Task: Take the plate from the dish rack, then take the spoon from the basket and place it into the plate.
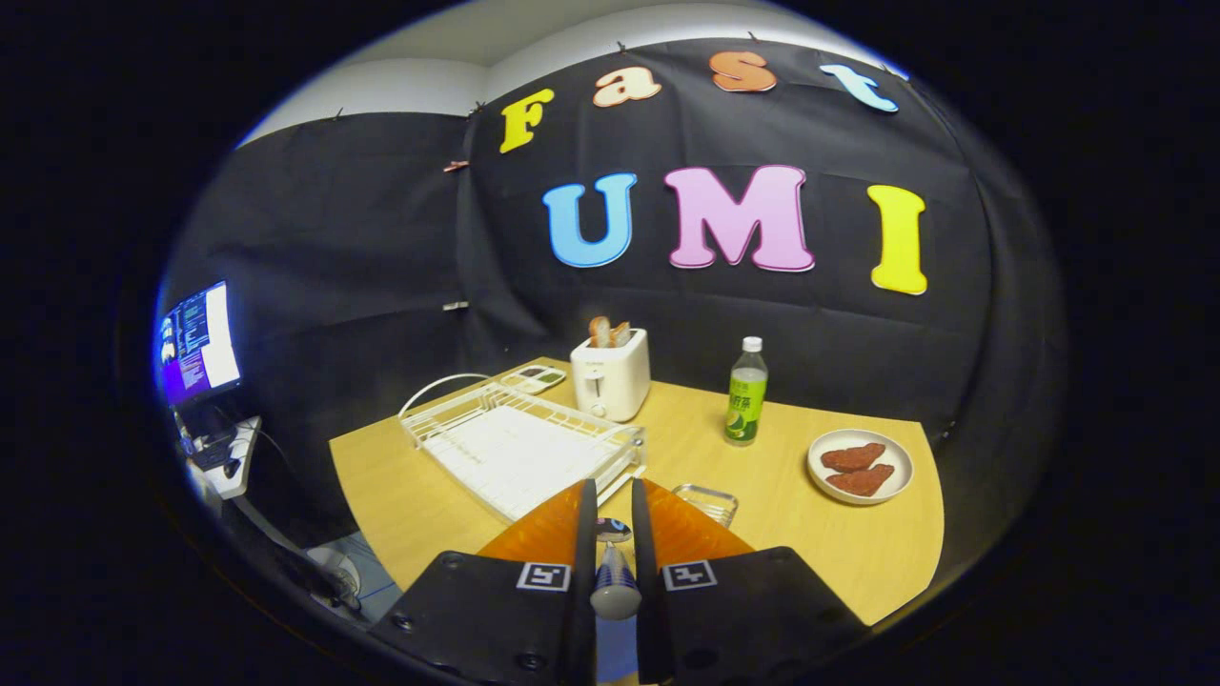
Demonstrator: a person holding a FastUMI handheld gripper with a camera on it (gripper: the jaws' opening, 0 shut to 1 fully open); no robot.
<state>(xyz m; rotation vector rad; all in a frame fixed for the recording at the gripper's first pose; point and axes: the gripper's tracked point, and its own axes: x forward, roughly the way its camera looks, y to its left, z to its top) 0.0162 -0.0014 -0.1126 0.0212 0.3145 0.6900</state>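
Note:
My gripper (612,488) is held above the near part of the wooden table (858,553), its two orange fingers (548,526) drawn close together. Between them sits a spoon (615,572), with its pale, patterned handle pointing back toward the camera and its dark bowl end lying further along the fingers. Both fingers press on it. The white wire dish rack (519,448) lies just beyond the fingertips, to the left, and its racks are bare. A small clear basket (707,500) rests on the table just ahead of the right finger.
A white toaster (610,376) with bread in it stands behind the rack. A green bottle (745,393) stands mid-table. At the far right sits a white plate (860,465) with two reddish-brown pieces. A small tray (536,378) lies at the rack's far end. A monitor (198,343) glows left of the table.

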